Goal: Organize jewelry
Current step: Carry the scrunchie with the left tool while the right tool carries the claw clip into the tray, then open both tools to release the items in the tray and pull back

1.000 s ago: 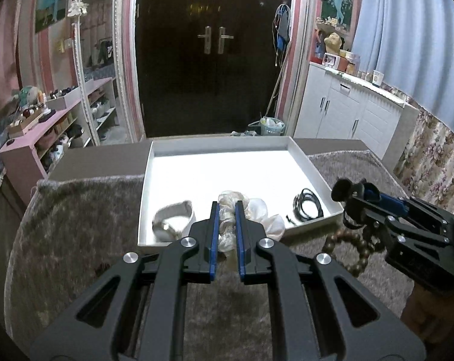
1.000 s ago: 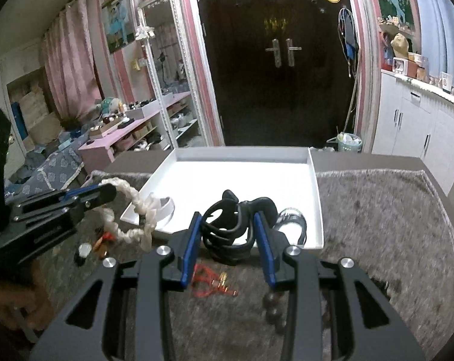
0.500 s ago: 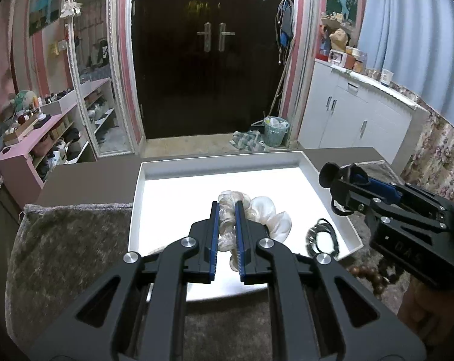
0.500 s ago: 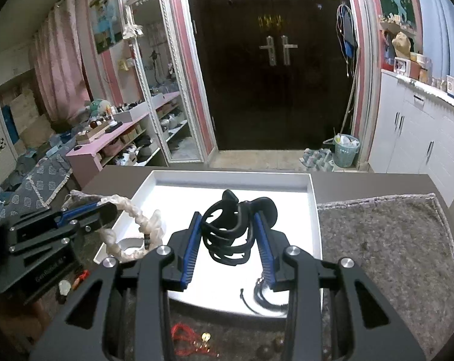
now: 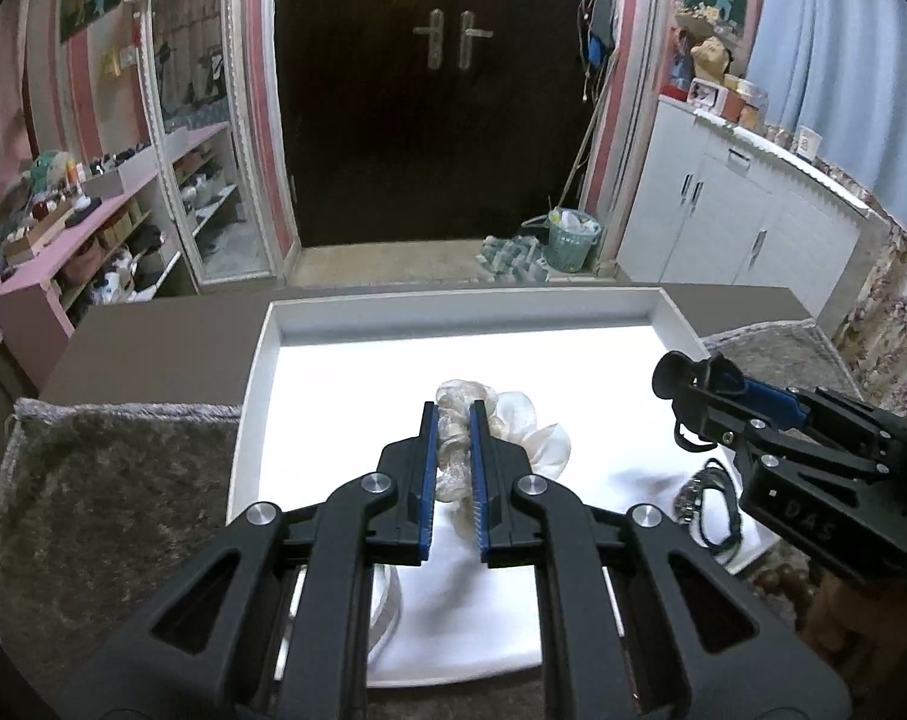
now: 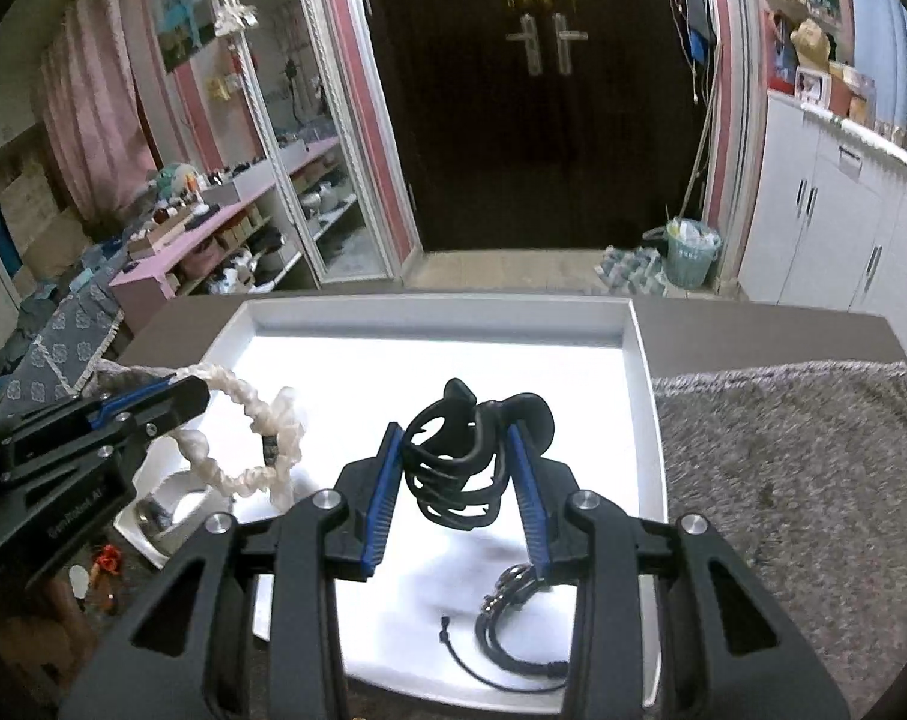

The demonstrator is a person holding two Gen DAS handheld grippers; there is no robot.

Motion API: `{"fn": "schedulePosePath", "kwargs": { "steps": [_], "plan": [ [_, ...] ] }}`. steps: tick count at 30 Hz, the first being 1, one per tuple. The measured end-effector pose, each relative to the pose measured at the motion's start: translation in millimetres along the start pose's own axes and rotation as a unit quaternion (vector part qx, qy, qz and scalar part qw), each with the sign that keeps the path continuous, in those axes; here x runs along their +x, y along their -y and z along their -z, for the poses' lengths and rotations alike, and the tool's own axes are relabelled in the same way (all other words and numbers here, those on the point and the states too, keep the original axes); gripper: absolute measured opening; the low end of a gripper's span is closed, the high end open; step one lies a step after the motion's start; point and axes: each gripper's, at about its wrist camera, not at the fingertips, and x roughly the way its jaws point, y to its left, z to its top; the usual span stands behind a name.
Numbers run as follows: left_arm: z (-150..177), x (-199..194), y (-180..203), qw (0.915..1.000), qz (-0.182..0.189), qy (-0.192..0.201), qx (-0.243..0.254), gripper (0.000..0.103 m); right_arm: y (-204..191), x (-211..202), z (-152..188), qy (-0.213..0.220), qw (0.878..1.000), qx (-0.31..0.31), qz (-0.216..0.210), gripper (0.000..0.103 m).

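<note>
My left gripper (image 5: 454, 408) is shut on a cream scrunchie (image 5: 516, 429) and holds it above the white tray (image 5: 453, 309). It shows in the right wrist view (image 6: 198, 393) with the scrunchie (image 6: 243, 444) hanging from it. My right gripper (image 6: 456, 429) is shut on a black hair clip (image 6: 456, 468) above the tray (image 6: 435, 306); it shows in the left wrist view (image 5: 672, 387). A black cord bracelet (image 6: 513, 618) lies at the tray's front right. A white bangle (image 6: 171, 504) lies at its front left.
The tray rests on a grey shaggy mat (image 6: 801, 468) on a brown tabletop (image 5: 153, 336). Brown wooden beads (image 5: 780, 585) lie on the mat by the tray's right edge. Small red and white pieces (image 6: 102, 561) lie left of the tray.
Both grippers have moved forward over the tray with their loads. The scrunchie and the clip now hang over the tray's middle instead of its front edge.
</note>
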Motion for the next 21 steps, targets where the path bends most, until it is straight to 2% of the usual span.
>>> {"fn": "schedulePosePath", "kwargs": {
  "steps": [8,14,15,16,20,21],
  "plan": [
    [8,39,-5,0.9995,-0.012,-0.029,-0.003,0.008,6,40,8,-0.046,0.999,0.002,0.014,0.036],
    [15,55,-8,0.9988,-0.019,-0.044,-0.002,0.012,7,54,12,-0.057,0.998,-0.002,0.025,0.037],
    [16,57,-8,0.9987,-0.022,-0.045,-0.002,0.017,7,56,13,-0.059,0.998,-0.001,0.025,0.038],
    [17,57,-9,0.9987,-0.023,-0.045,-0.003,0.028,7,57,14,-0.060,0.998,0.000,0.022,0.042],
    [18,46,-9,0.9991,-0.027,-0.033,-0.007,0.054,7,45,14,-0.045,0.999,0.004,0.025,0.062],
    [17,38,-9,0.9992,-0.029,-0.027,-0.009,0.067,6,36,12,-0.037,0.999,0.006,0.031,0.064]
  ]
}}
